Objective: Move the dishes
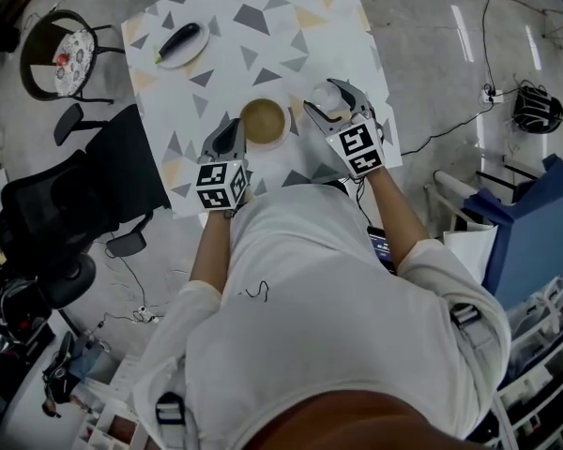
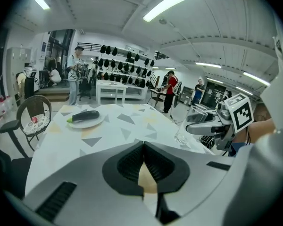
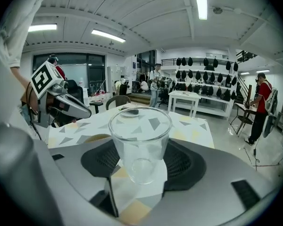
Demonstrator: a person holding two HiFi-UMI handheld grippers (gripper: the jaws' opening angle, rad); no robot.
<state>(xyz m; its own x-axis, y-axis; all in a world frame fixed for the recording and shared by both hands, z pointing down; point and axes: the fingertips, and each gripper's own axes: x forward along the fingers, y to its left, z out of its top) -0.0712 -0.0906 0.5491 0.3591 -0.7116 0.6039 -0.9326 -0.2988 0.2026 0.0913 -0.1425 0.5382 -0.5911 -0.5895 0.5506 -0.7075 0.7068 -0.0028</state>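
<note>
Head view: left gripper jaws closed on the rim of the round wooden bowl. Right gripper clamps the clear glass.

Left gripper view: beyond the jaws, a glossy eggplant on a white plate.

Right gripper view: the smooth, tapered glass stands between the ribbed pads, touching both. The bowl is just left.

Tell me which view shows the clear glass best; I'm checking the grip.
The right gripper view: the glass fills the centre, between the jaws. The head view gives only a glimpse inside the right gripper; the left gripper view shows it small.
</note>
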